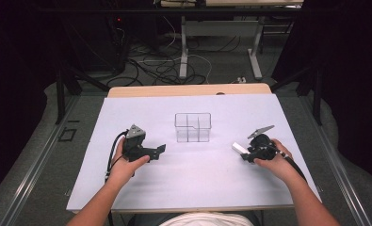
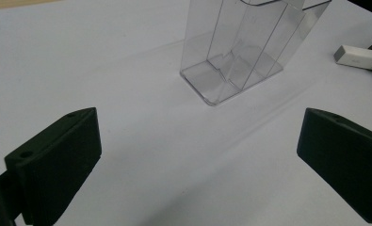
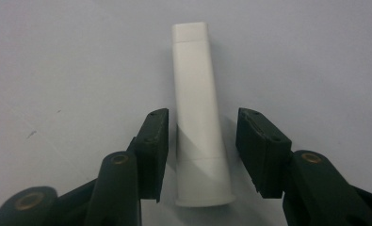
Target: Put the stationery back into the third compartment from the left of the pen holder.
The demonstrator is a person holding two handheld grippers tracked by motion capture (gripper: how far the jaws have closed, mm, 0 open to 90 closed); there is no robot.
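A white flat tube (image 3: 195,94) lies on the white table sheet, its capped end pointing away from my right gripper (image 3: 201,141). The jaws stand on either side of its wider end with a narrow gap on each side, so the gripper is open. In the high view the tube (image 1: 238,148) sticks out to the left of the right gripper (image 1: 246,153) at the table's right. A clear divided plastic container (image 1: 193,127) stands upright at the table's middle. My left gripper (image 1: 161,150) rests at the left, open wide with nothing between its jaws (image 2: 198,155), facing the container (image 2: 245,47).
The white sheet (image 1: 174,183) covers the tabletop, with a wooden edge (image 1: 188,90) at the far side. Beyond it are table legs and cables on the floor (image 1: 174,66). The tube (image 2: 358,55) also appears at the far right of the left gripper view.
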